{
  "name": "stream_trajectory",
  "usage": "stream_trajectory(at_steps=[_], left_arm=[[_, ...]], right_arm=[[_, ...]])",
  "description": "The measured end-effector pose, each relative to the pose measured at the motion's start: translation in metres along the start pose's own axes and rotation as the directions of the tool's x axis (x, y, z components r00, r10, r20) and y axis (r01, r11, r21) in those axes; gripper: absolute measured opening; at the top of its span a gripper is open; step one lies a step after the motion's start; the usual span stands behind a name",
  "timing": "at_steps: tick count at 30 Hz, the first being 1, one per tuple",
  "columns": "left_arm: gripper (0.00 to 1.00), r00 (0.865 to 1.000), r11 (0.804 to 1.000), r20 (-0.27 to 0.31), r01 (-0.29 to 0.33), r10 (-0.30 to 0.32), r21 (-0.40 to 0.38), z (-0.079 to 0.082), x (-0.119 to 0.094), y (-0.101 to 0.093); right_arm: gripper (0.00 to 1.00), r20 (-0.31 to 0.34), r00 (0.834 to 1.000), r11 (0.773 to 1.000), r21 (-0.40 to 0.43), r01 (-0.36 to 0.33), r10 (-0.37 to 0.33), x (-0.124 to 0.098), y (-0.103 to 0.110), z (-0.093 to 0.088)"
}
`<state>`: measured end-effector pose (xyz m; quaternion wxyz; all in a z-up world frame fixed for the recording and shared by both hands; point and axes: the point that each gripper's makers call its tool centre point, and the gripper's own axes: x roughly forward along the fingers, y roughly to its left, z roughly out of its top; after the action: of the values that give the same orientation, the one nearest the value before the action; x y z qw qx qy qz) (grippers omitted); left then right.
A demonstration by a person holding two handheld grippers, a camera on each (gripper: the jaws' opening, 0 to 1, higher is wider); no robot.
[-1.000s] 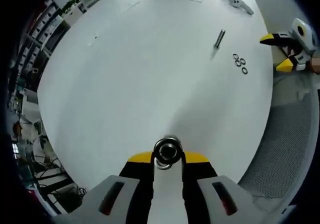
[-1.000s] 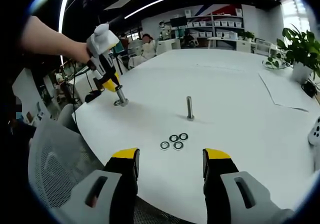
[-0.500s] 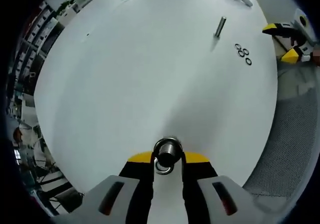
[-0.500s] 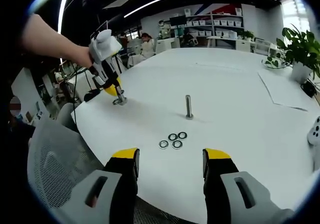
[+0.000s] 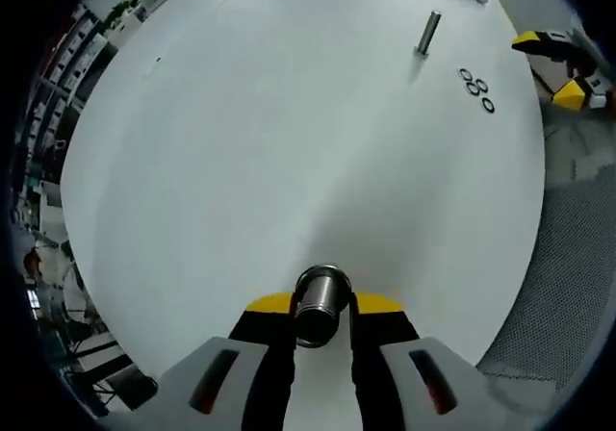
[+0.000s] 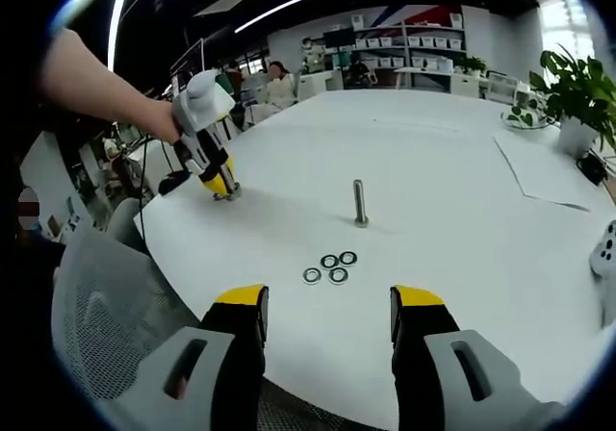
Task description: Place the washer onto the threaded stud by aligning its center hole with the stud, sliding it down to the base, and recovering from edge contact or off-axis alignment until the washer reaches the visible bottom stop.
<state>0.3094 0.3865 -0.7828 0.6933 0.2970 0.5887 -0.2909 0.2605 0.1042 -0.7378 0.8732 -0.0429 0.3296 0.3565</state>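
Note:
My left gripper [image 5: 322, 303] is shut on a short metal threaded stud [image 5: 320, 308] that I see end-on between its yellow-tipped jaws, near the edge of the white table [image 5: 269, 142]. In the right gripper view the left gripper [image 6: 218, 180] leans low over that stud [image 6: 234, 192] on the table. A second stud [image 6: 359, 203] stands upright in the middle, with three washers [image 6: 330, 266] lying flat in front of it. The same upright stud [image 5: 428, 31] and washers [image 5: 476, 89] lie far right in the left gripper view. My right gripper [image 6: 327, 301] is open and holds nothing, short of the washers.
A grey mesh chair [image 6: 101, 325] sits at the table's near edge. A white controller [image 6: 606, 248], a paper sheet [image 6: 544, 166] and a potted plant [image 6: 577, 89] are on the right. A person's arm [image 6: 91, 75] holds the left gripper.
The left gripper has come down and tilted over its stud, so the stud's base ring is now hidden. The right gripper, upright stud and washers stay put.

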Motion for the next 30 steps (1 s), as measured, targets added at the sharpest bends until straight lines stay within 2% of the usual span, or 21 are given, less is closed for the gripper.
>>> stream_trajectory(at_steps=[7,15,18,21,30], left_arm=[[0.2,1.0,0.998,0.028,0.011,-0.01,-0.06,0.001,0.0,0.0],[0.21,0.996,0.997,0.081,0.036,-0.031,-0.069,0.0,0.002,0.001],[0.2,0.996,0.997,0.083,0.037,-0.031,-0.07,-0.002,0.002,0.0],[0.19,0.995,0.993,0.087,0.05,-0.041,-0.108,-0.005,0.001,-0.001],[0.17,0.996,0.993,0.076,0.05,-0.042,-0.109,-0.017,0.002,0.004]], right_arm=[[0.54,-0.005,1.0,1.0,0.005,0.012,-0.012,0.0,-0.002,-0.001],[0.54,-0.017,1.0,1.0,0.002,0.011,-0.011,0.001,-0.002,-0.003],[0.54,-0.014,1.0,1.0,-0.01,0.021,-0.021,0.0,-0.004,-0.003],[0.54,-0.012,1.0,1.0,-0.006,0.028,-0.028,0.0,-0.005,-0.003],[0.54,-0.018,1.0,1.0,-0.009,0.022,-0.022,0.0,-0.004,-0.003]])
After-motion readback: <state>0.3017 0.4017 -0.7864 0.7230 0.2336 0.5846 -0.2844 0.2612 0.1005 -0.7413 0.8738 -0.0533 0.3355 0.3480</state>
